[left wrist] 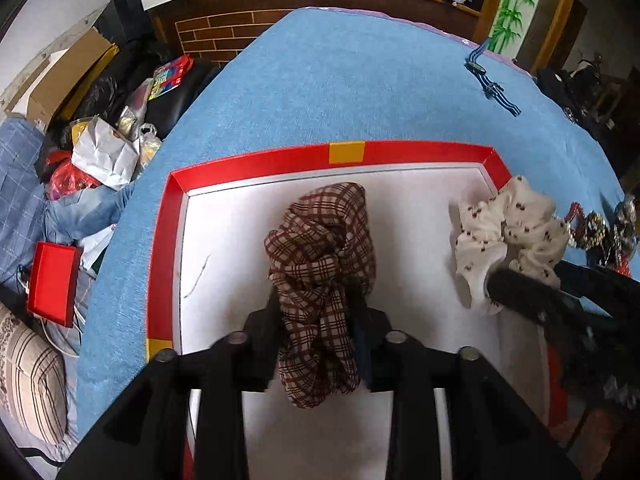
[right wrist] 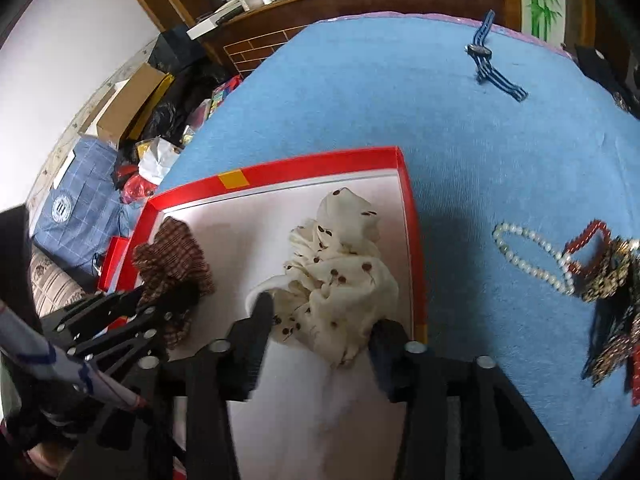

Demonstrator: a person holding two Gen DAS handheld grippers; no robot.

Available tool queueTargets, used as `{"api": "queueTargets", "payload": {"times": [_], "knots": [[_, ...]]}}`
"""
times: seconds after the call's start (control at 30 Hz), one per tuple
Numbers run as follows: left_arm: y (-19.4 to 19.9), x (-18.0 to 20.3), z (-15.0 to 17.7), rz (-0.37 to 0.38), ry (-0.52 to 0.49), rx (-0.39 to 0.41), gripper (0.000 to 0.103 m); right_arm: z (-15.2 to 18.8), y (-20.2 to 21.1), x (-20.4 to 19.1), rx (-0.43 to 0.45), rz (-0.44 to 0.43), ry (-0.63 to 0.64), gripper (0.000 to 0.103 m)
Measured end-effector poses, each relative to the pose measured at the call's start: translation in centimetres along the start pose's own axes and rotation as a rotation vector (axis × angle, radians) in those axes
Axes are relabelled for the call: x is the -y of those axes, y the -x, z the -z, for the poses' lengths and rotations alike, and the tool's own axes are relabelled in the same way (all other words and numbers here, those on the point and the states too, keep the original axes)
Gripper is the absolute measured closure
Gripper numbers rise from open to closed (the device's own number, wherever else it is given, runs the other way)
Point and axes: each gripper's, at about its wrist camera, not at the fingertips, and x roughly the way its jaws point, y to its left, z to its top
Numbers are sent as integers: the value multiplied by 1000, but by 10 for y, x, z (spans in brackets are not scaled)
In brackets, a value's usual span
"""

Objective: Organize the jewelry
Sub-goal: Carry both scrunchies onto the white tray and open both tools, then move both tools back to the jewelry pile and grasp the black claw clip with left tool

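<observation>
left wrist: steep, close over red tray (left wrist: 256,164) | right wrist: same, rightward | shared: tray, blue cloth (left wrist: 340,80)

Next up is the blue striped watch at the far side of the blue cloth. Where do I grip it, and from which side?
Take the watch at its round case, from above, jaws across the strap's width. It lies flat and stretched out on the blue cloth, so the raised case likely gives the firmest hold.
</observation>
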Motion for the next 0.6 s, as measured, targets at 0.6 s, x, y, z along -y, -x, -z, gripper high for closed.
{"api": "queueTargets", "payload": {"times": [0.6], "knots": [[56,-9,-7,-19,66,79,51,-11,78,-20,115,-103,23,27]]}}
